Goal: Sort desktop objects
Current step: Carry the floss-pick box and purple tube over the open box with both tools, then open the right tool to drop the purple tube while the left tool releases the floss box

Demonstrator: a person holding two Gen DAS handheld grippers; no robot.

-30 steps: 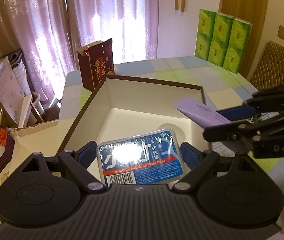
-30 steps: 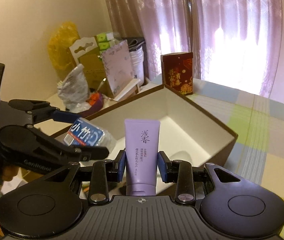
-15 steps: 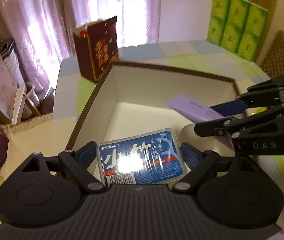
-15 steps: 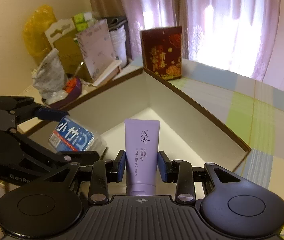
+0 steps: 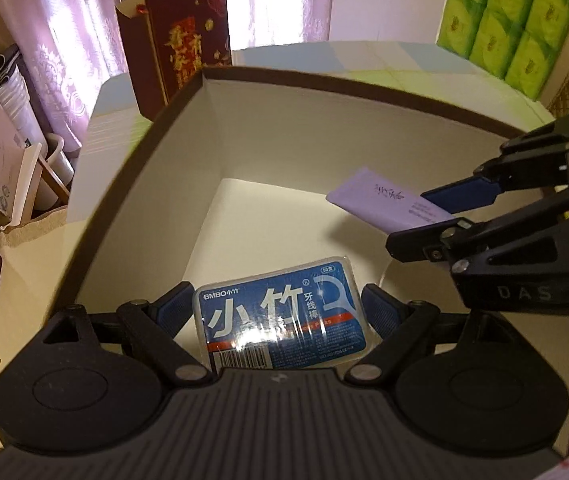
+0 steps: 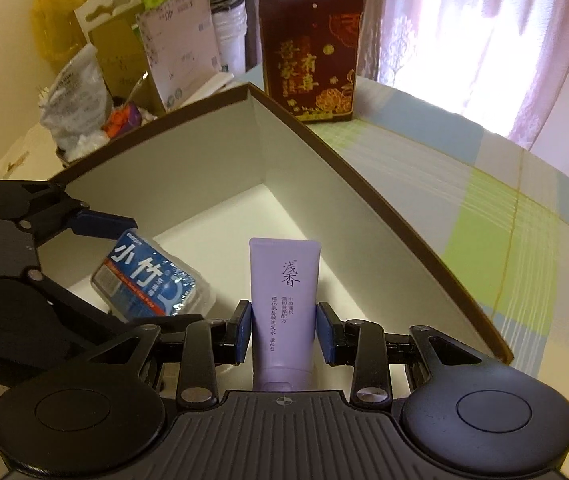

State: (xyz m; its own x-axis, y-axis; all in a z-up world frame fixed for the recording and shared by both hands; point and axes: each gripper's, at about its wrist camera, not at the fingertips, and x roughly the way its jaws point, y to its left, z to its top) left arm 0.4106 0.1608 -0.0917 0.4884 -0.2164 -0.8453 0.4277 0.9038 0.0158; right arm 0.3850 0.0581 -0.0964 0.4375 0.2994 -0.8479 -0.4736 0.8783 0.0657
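Note:
My left gripper point(image 5: 278, 312) is shut on a blue dental floss pick pack point(image 5: 280, 314) and holds it low inside the open brown-rimmed box point(image 5: 324, 84). My right gripper point(image 6: 284, 332) is shut on a lilac tube point(image 6: 284, 300), also inside the box. In the left wrist view the right gripper point(image 5: 444, 208) comes in from the right with the lilac tube point(image 5: 380, 200) pointing at the box's white floor. In the right wrist view the left gripper point(image 6: 112, 264) sits at the left with the floss pack point(image 6: 144, 276).
A dark red gift bag point(image 5: 180, 48) stands just beyond the box's far corner on the checked tablecloth point(image 6: 484, 184). Green tissue packs point(image 5: 508, 20) are stacked at the back right. Clutter of bags, cartons and buckets point(image 6: 124, 60) fills the area left of the table.
Both grippers have moved forward and down into the box with their objects still held. The box walls now surround them.

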